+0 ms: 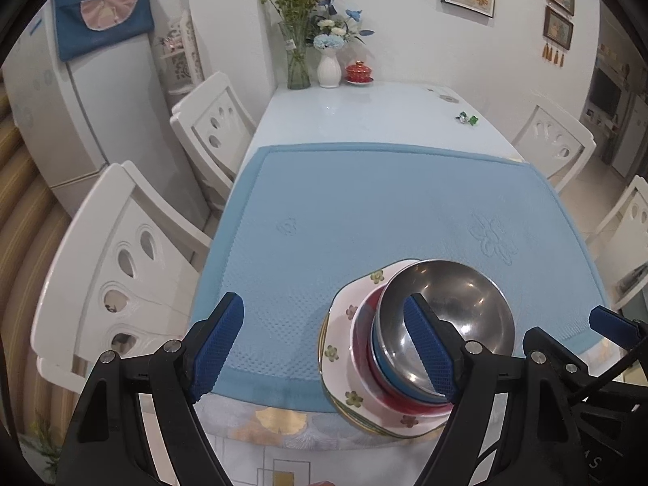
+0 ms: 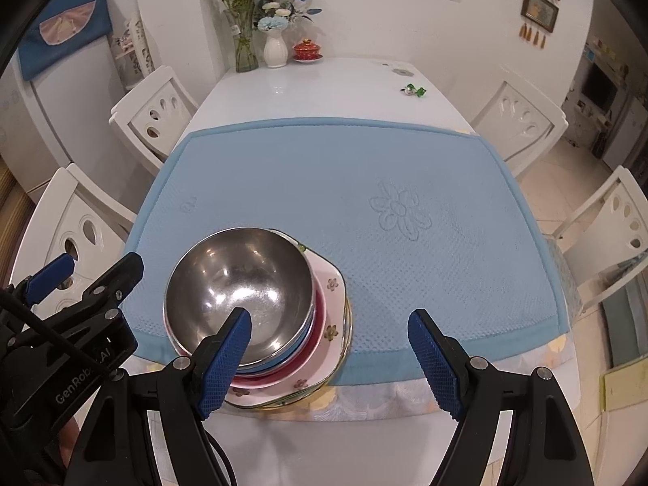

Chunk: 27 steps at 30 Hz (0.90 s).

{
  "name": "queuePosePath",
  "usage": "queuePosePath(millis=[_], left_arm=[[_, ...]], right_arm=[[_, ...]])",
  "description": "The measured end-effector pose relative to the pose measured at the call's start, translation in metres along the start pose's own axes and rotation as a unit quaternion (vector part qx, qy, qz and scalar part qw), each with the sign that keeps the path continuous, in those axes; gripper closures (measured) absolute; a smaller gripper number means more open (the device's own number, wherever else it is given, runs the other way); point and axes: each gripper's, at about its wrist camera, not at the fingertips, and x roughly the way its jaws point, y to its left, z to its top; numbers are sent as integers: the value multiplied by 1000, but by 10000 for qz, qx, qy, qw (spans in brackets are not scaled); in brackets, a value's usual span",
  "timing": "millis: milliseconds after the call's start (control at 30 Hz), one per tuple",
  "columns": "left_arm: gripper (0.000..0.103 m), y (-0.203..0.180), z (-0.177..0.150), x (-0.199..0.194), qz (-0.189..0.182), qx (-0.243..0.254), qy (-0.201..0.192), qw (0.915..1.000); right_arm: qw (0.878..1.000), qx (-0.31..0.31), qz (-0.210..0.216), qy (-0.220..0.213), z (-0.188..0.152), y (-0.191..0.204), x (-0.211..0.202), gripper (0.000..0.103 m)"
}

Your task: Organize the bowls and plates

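Steel bowl [image 1: 445, 312] nested upright atop blue and red bowls on floral plates [image 1: 344, 348].

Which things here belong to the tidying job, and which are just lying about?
Job: steel bowl; blue bowl and red bowl beneath it; flowered plates.

Lying about: flower vases, red lidded cup, small green thing, chairs.

Three nested bowls [image 1: 445, 316], four chairs [image 1: 109, 267], two vases [image 1: 328, 67]

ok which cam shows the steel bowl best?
Right wrist: the steel bowl shows nearly its whole rim and inside; only one finger cuts its near edge. Left wrist has the bowl too, but a finger crosses its middle.
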Motion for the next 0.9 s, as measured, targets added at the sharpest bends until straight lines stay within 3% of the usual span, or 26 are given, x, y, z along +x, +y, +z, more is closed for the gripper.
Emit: queuePosePath(millis=[267,633,900], left_arm=[[23,-25,2,-6,245,-163,60,9996],[23,-56,3,-10,369,-292,199,9987],[23,-46,-2,-13,510,-551,220,9969]], right_arm=[[9989,97,453,110,8,-33,5,25],[9986,-224,459,102,16,-64,1,25],[9969,-471,616,160,13,-58,2,25]])
